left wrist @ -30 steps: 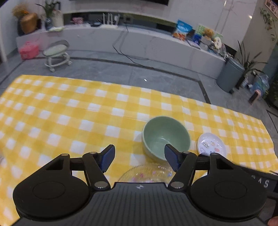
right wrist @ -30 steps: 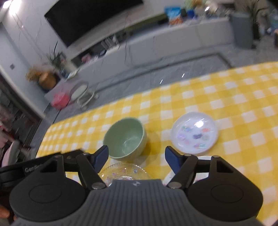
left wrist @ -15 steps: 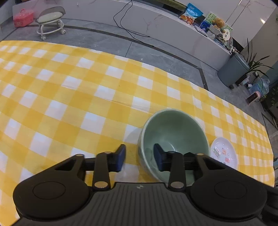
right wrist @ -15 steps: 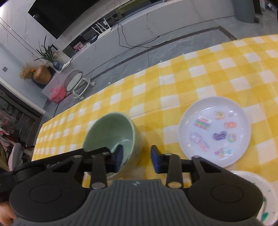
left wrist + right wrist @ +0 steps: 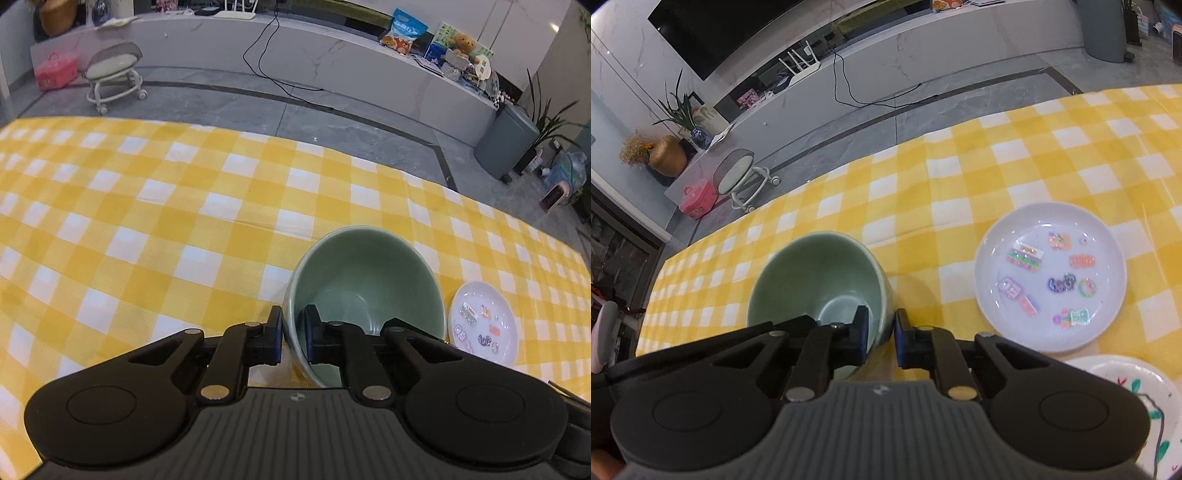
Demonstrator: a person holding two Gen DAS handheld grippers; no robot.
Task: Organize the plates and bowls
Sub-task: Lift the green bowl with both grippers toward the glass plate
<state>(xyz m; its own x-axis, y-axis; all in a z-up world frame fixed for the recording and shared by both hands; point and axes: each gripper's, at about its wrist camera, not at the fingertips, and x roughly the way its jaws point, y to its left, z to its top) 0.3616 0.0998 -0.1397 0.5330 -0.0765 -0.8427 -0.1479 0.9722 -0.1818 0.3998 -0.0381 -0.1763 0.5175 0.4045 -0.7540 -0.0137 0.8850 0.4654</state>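
Note:
A pale green bowl (image 5: pixel 364 291) stands on the yellow checked tablecloth (image 5: pixel 184 221). My left gripper (image 5: pixel 293 332) is shut on its left rim, one finger inside and one outside. My right gripper (image 5: pixel 881 332) is shut on the right rim of the same bowl (image 5: pixel 812 280), one finger inside and one outside. A white plate with coloured stickers (image 5: pixel 1051 277) lies right of the bowl; it also shows in the left wrist view (image 5: pixel 484 323). A second white plate with a drawn pattern (image 5: pixel 1141 402) lies at the near right.
The table's far edge (image 5: pixel 332 147) runs along a grey floor. Beyond it are a small wheeled stool (image 5: pixel 114 75), a grey bin (image 5: pixel 506 144) and a long low white counter (image 5: pixel 295 48).
Both grippers closed from wide open onto opposite sides of the green bowl's rim and moved in closer. The clear glass dish seen near the bottom a second ago is out of view.

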